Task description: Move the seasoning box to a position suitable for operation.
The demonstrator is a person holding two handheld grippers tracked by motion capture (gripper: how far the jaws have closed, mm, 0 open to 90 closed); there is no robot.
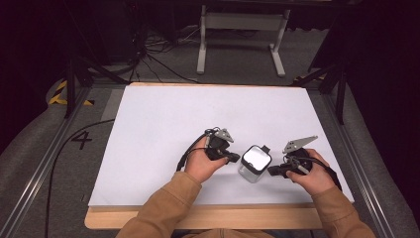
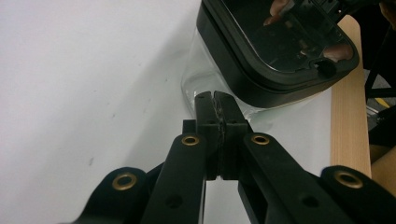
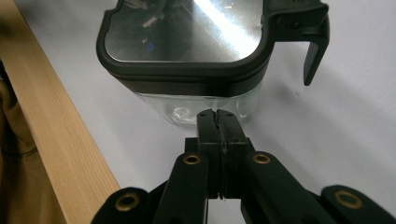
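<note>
My sleeves come in at the near edge of the worktop, over its bare wooden lip. Left tool: jaws fully closed, pads pressed together, nothing between them. In the left gripper view the tips of the left tool sit just beside the clear wall of the container, below its black lid; can't tell if they touch it. Right tool: also closed tight, empty. In the right gripper view the right tool points at the container's clear lower wall, very close; contact unclear.

Container stands upright on the white sheet, between the two tools, near the front edge and right of centre. Clear squarish body, black-rimmed lid with glossy reflective top, black latch tab hanging down at one corner. Looks empty through the wall.

Rest of the white sheet behind it is bare. Past the worktop: grey floor, black cables, a white stand frame, a "4" marked on the floor at left.
</note>
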